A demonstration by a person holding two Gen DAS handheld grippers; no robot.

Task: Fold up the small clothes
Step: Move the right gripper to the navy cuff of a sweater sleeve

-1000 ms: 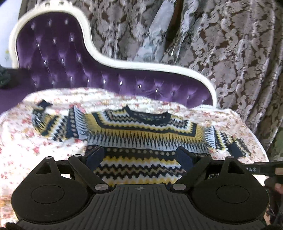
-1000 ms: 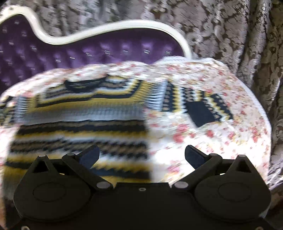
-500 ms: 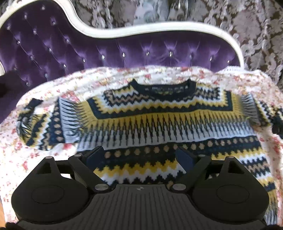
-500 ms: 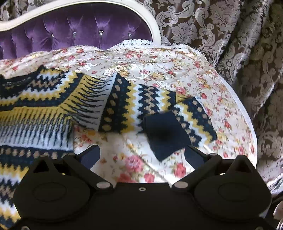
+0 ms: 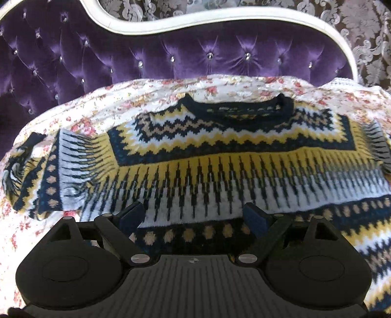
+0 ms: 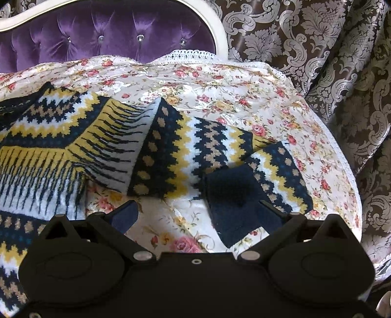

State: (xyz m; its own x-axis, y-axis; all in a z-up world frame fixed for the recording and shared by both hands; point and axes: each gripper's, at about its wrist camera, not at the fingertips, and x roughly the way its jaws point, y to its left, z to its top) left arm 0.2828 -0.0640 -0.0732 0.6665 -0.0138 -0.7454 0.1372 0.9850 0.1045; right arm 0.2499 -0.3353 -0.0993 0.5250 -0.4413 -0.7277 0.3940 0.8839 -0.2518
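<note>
A small knitted sweater in navy, yellow and white zigzag bands lies flat, front up, on a floral cloth, its navy collar toward the sofa back. My left gripper hangs open over the sweater's chest, nothing between its fingers. The left sleeve lies bunched at the left. In the right wrist view the right sleeve stretches out, its navy cuff folded back toward me. My right gripper stands open above the floral cloth, its right finger over the cuff.
A purple tufted sofa back with a white frame rises behind the cloth. Brown damask curtains hang at the right, close to the cloth's lace edge, where the seat drops off.
Both grippers have moved forward and down toward the sweater, which now fills more of each view. The right view swung from the sweater's body to the right sleeve and cuff. Both stayed open.
</note>
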